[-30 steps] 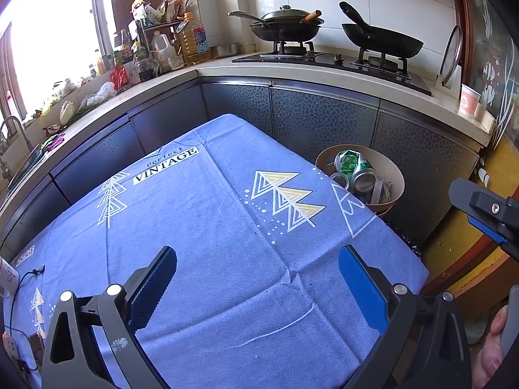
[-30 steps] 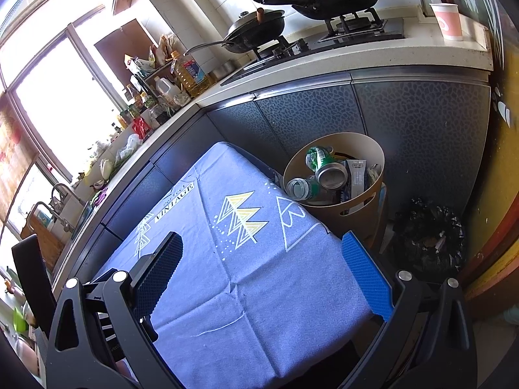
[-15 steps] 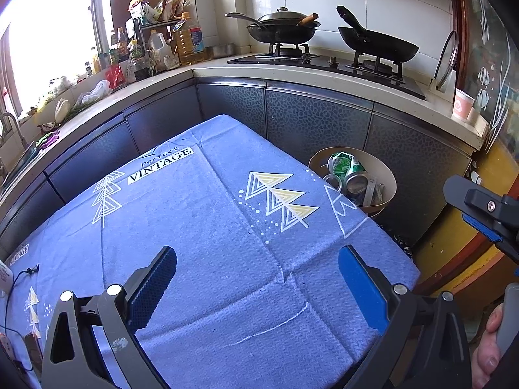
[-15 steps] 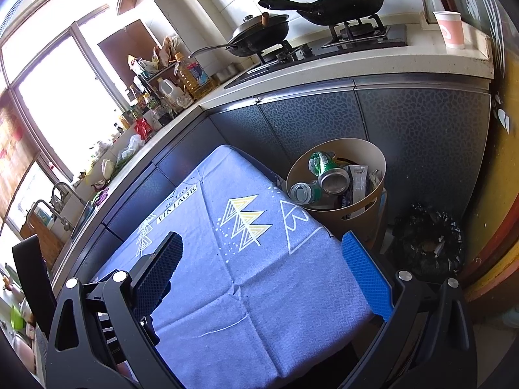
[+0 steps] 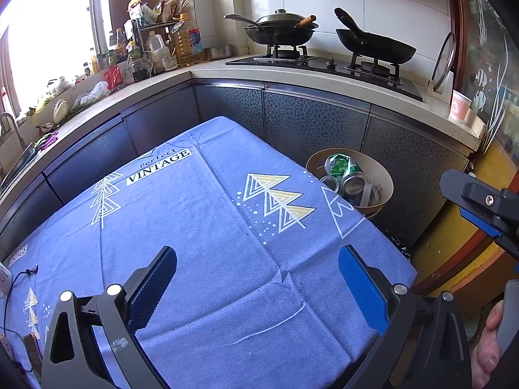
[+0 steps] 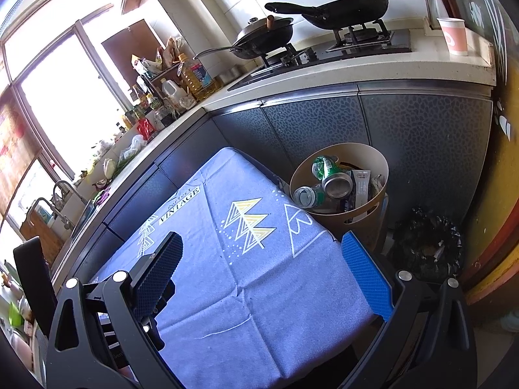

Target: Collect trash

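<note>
A round tan bin [image 5: 384,178] [image 6: 366,212] stands on the floor past the table's far right corner, against the dark cabinets. It holds green and silver cans [image 5: 345,170] [image 6: 335,183] and some wrappers. My left gripper [image 5: 258,259] is open and empty, held above the blue tablecloth [image 5: 194,220]. My right gripper [image 6: 261,246] is open and empty above the same cloth [image 6: 227,259], nearer the bin. One finger of the right gripper shows at the right edge of the left wrist view [image 5: 480,204].
Dark cabinets and a pale counter [image 5: 308,77] wrap the table, with two black pans [image 5: 376,43] on the hob. A paper cup [image 6: 452,35] stands at the counter's right end. A black bag [image 6: 425,246] lies on the floor right of the bin. A cable [image 5: 16,278] lies at the cloth's left edge.
Both grippers have drawn back and risen slightly from the table; the bin looks a little smaller and farther. Both stay open and empty.
</note>
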Tool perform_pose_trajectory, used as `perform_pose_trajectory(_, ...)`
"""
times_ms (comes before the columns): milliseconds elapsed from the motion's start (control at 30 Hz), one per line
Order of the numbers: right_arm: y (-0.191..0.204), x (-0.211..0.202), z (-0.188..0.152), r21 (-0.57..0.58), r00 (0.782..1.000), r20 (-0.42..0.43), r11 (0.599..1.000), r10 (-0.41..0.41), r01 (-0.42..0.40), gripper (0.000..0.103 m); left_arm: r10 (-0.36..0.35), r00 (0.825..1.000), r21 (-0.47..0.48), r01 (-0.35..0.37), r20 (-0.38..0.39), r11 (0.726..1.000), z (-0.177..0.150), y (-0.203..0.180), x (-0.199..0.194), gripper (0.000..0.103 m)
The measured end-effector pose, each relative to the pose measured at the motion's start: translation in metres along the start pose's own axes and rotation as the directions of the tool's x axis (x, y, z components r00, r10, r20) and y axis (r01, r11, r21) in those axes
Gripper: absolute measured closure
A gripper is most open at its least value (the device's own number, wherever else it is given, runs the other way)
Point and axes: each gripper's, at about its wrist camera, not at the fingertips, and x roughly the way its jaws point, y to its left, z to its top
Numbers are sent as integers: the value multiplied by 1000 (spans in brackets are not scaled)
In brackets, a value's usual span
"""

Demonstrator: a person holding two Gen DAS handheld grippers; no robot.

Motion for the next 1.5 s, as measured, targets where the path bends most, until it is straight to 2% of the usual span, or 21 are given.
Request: perform_pose_trajectory(1500,-1,1,-5,7,1000,-3,1000,-4,4,5,-14,1000,-18,14,-10,1000,-1,4,2,4)
